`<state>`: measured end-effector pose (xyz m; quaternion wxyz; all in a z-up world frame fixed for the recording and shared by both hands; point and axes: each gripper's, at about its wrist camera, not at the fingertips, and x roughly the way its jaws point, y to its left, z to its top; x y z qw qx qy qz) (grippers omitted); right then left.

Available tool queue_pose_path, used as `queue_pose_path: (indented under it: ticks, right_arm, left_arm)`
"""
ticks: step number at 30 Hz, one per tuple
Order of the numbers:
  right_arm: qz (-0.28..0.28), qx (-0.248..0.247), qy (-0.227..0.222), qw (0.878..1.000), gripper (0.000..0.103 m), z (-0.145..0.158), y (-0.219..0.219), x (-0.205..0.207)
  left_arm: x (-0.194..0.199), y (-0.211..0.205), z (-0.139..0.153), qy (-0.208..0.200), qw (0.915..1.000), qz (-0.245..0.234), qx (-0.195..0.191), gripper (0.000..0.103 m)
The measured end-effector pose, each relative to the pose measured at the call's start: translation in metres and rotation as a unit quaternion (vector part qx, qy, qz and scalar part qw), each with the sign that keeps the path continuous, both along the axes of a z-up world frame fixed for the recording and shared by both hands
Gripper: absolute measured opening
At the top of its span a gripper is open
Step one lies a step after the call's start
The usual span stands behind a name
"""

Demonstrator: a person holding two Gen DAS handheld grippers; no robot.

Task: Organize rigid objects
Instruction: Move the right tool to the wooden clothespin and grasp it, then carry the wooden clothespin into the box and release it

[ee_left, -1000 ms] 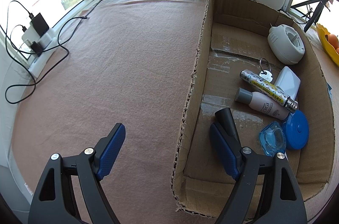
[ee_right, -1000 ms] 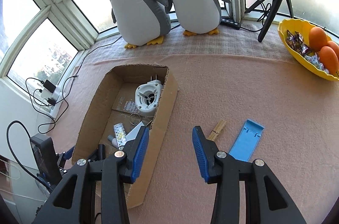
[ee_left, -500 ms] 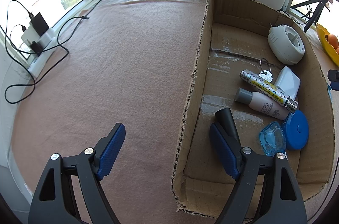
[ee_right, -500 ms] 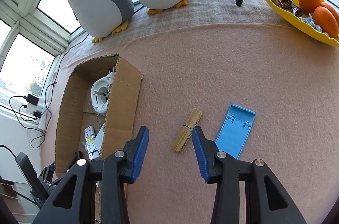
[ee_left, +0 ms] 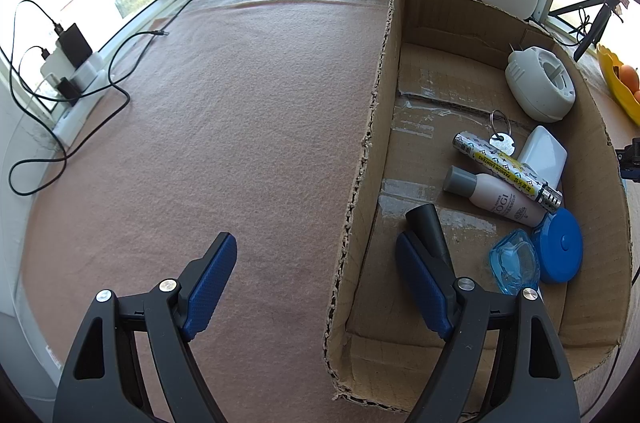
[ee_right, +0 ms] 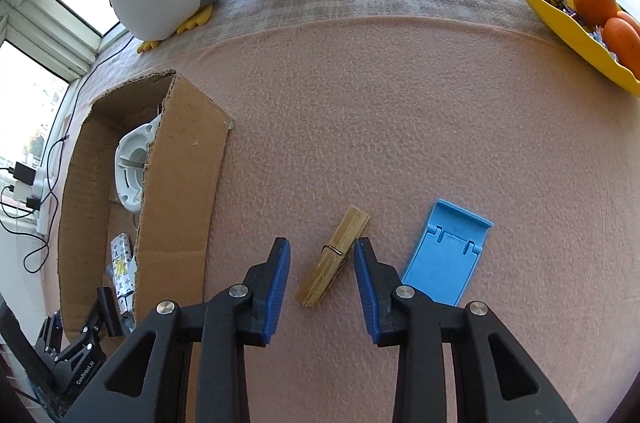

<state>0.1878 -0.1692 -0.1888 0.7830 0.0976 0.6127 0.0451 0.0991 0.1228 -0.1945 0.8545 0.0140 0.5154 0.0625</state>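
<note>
While one wooden clothespin [ee_right: 333, 258] lies on the pink felt between the spread right gripper [ee_right: 322, 279] fingers, one blue plastic stand [ee_right: 446, 258] sits beside; the left gripper [ee_left: 316, 279] gapes, straddling one cardboard box [ee_left: 360, 159] wall, hiding a black item [ee_left: 428, 231].

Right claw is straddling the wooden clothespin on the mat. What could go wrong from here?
1. The wooden clothespin lies slanted between the open right claw, nearer its right finger; closing may twist or squirt it out.
2. The flat blue plastic stand sits just beside that finger and could get nudged.
3. The brown cardboard box has a tall wall; a low carry might clip it.
</note>
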Motion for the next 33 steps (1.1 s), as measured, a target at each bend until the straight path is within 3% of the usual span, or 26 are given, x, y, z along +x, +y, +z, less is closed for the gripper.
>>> queue_pose_path:
  ticks: [4, 18, 26, 33]
  right_arm:
    - [0.005, -0.015, 0.000, 1.000, 0.019, -0.003, 0.002, 0.002]
    - [0.013, -0.011, -0.012, 1.000, 0.012, 0.003, 0.001, -0.009]
    - [0.020, 0.008, -0.047, 0.999, 0.012, 0.030, 0.006, -0.029]
    - [0.057, 0.021, -0.088, 0.994, 0.012, 0.064, 0.034, -0.041]
  left_arm:
    - [0.000, 0.000, 0.000, 0.000, 1.0000, 0.000, 0.000, 0.083]
    - [0.000, 0.000, -0.001, 0.000, 1.0000, 0.000, -0.001, 0.083]
    - [0.000, 0.000, -0.001, 0.000, 1.0000, 0.001, -0.001, 0.083]
    - [0.000, 0.000, -0.001, 0.000, 1.0000, 0.001, -0.001, 0.083]
